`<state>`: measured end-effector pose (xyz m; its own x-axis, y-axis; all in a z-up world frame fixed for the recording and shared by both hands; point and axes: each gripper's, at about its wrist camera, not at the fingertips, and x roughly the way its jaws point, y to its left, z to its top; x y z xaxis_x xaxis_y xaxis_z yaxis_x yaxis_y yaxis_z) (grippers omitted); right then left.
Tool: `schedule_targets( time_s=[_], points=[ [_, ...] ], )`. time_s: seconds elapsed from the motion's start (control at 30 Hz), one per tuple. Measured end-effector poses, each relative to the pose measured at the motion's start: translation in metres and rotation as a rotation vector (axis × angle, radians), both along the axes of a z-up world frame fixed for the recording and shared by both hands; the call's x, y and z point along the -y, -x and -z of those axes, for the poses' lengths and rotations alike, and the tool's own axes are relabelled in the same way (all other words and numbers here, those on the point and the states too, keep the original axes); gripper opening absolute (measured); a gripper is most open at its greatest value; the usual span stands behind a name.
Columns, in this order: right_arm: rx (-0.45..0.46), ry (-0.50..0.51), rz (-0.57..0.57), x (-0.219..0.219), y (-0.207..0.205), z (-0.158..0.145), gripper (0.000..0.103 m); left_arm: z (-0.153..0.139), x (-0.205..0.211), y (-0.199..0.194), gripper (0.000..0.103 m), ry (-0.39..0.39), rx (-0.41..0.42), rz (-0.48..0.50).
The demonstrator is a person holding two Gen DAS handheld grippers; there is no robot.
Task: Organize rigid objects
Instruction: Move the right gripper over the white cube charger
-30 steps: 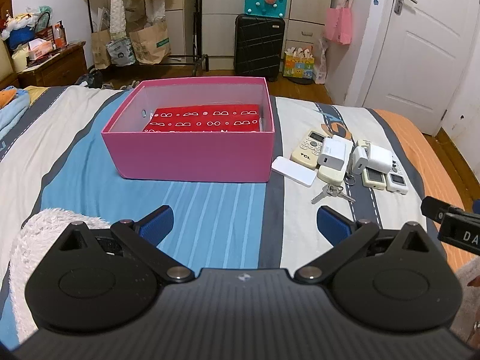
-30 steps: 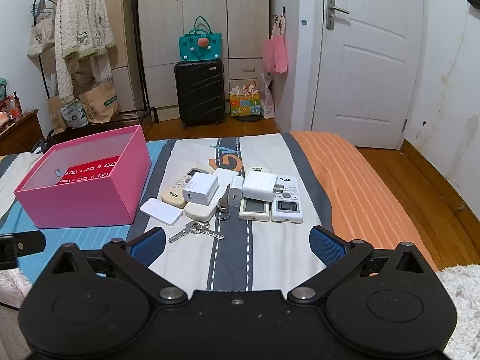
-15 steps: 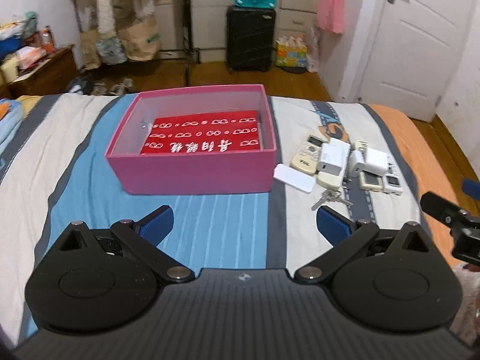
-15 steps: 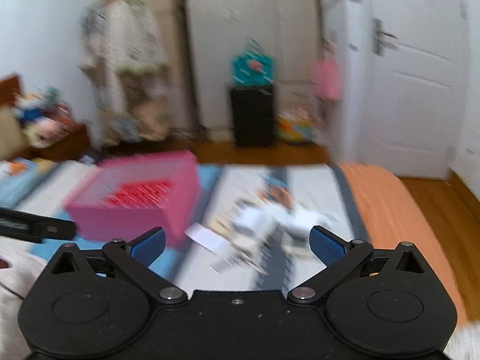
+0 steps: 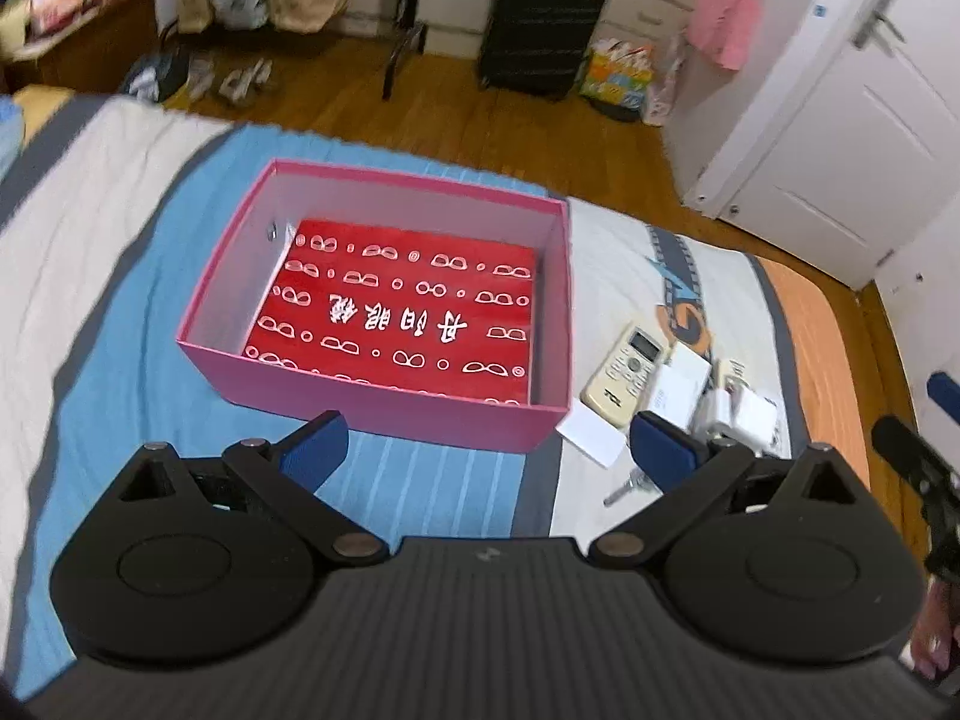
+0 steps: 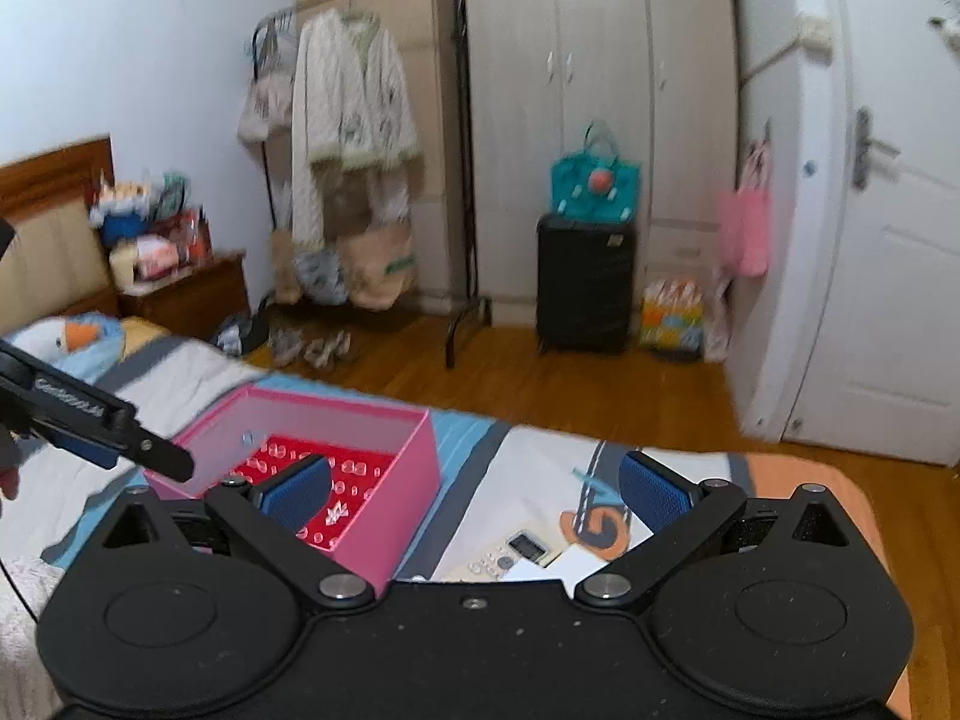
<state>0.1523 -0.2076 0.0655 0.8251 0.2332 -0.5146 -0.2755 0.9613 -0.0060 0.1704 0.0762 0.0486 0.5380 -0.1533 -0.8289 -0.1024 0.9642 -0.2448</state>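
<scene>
Left gripper (image 5: 486, 441): jaws spread wide, nothing between the blue pads; right gripper (image 6: 474, 489): jaws likewise released and empty.

Just beyond the left gripper, at 12 o'clock, stands the pink box (image 5: 384, 399), open-topped, with only a red printed card (image 5: 402, 312) on its floor; no loose item is seen inside it.

The loose items lie at 2 o'clock from the left jaws, just past the box's right-hand corner: a white card (image 5: 591, 435) nearest, keys (image 5: 627, 489) partly hidden behind the right finger, a cream remote control (image 5: 627, 366) with its long axis running away toward 1 o'clock, and white chargers (image 5: 747, 414) close beside it.

In the right wrist view the remote control (image 6: 510, 552) sits low at 6 o'clock between the fingers, half hidden by the gripper body; judged the nearer hand for the first pick, with the box at 10 o'clock from it.

Surface: a striped bedspread (image 5: 120, 324), soft, so items may tilt when pressed.

Beyond: wooden floor, a black suitcase (image 6: 585, 282), wardrobe, clothes rack, white door (image 6: 888, 276); both views are motion-blurred.
</scene>
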Motion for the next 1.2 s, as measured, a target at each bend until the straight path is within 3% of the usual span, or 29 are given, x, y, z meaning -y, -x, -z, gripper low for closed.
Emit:
schedule_targets(
  time_s=[0.17, 0.37, 0.47, 0.67, 0.8, 0.93, 1.13, 1.2],
  points=[
    [-0.132, 0.025, 0.011, -0.006, -0.041, 0.018, 0.103, 0.035, -0.008, -0.042, 0.092, 0.058, -0.161, -0.048],
    [-0.319, -0.051, 0.088, -0.001, -0.085, 0.056, 0.103, 0.056, -0.022, -0.059, 0.092, 0.067, -0.153, -0.108],
    [-0.371, -0.09, 0.128, 0.002, -0.098, 0.076, 0.103, 0.069, -0.034, -0.063, 0.092, 0.082, -0.136, -0.168],
    [-0.441, -0.148, 0.162, 0.008, -0.114, 0.125, 0.101, 0.087, -0.043, -0.071, 0.084, -0.034, -0.077, -0.255],
    [-0.476, -0.17, 0.186, 0.016, -0.121, 0.146, 0.097, 0.102, -0.055, -0.068, 0.084, 0.032, -0.1, -0.28],
    [-0.475, -0.217, 0.238, 0.027, -0.129, 0.161, 0.096, 0.111, -0.06, -0.067, 0.084, 0.005, -0.09, -0.299],
    [-0.479, -0.23, 0.247, 0.027, -0.135, 0.175, 0.079, 0.127, -0.075, -0.067, 0.084, 0.008, -0.11, -0.339],
    [-0.487, -0.202, 0.25, 0.023, -0.136, 0.182, 0.073, 0.135, -0.08, -0.07, 0.077, -0.016, -0.119, -0.372]
  ],
)
